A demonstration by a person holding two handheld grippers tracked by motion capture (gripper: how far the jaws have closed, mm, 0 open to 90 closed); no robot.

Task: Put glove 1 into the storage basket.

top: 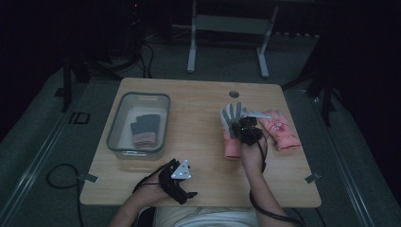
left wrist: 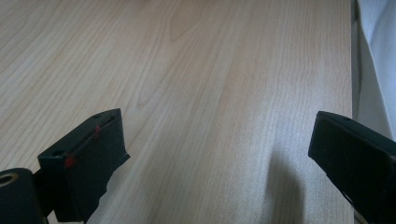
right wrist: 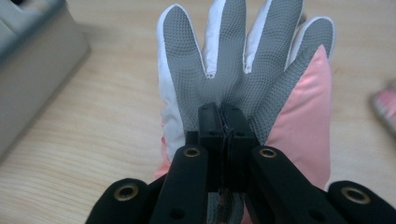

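1. Our right gripper (right wrist: 223,122) pinches the pink glove (right wrist: 299,121) at its grey palm, right of the bin (top: 138,124) above the surface (top: 198,142).
2. Soft, light, floppy; the grip probably catches one fabric layer.
3. Left gripper (left wrist: 219,154) fingers spread, holding nothing.

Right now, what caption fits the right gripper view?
Right gripper shut on a pink glove, grey palm facing the camera, above the wooden table.

Pink glove (right wrist: 299,121) w/ grey dotted palm
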